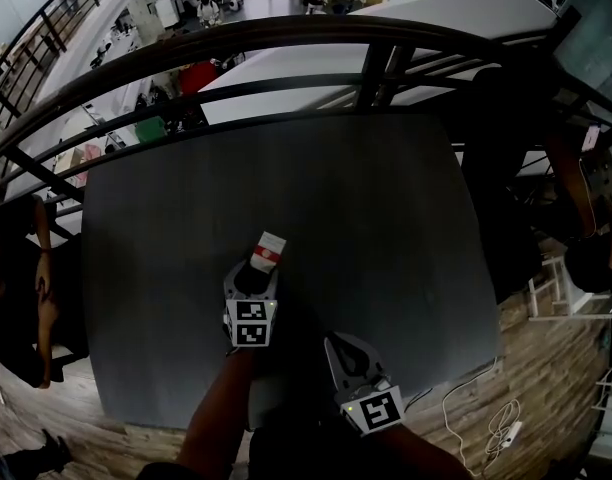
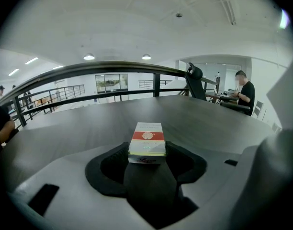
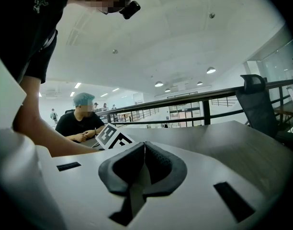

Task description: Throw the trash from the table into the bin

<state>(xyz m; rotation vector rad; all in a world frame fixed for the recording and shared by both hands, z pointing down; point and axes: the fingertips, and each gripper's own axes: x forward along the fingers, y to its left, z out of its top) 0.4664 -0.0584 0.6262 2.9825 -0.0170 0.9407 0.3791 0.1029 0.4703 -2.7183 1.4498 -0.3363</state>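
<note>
My right tongs [image 3: 142, 152] sit shut and empty nearest me. Ahead, my left tongs [image 1: 257, 274] stand apart around the near end of the small red-and-white box [image 2: 147, 140], which lies flat on the table [image 1: 386, 218]. I should squeeze squarely on its sides before lifting. No bin is in sight.

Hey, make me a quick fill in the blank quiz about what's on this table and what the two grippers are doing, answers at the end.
1. Between the fingers of the left gripper lies a small ___.
2. The fingers of the right gripper are ___.
3. The band across that small thing is coloured ___.
4. It rests on a dark ___.
Missing words: box; shut; red; table.
</note>
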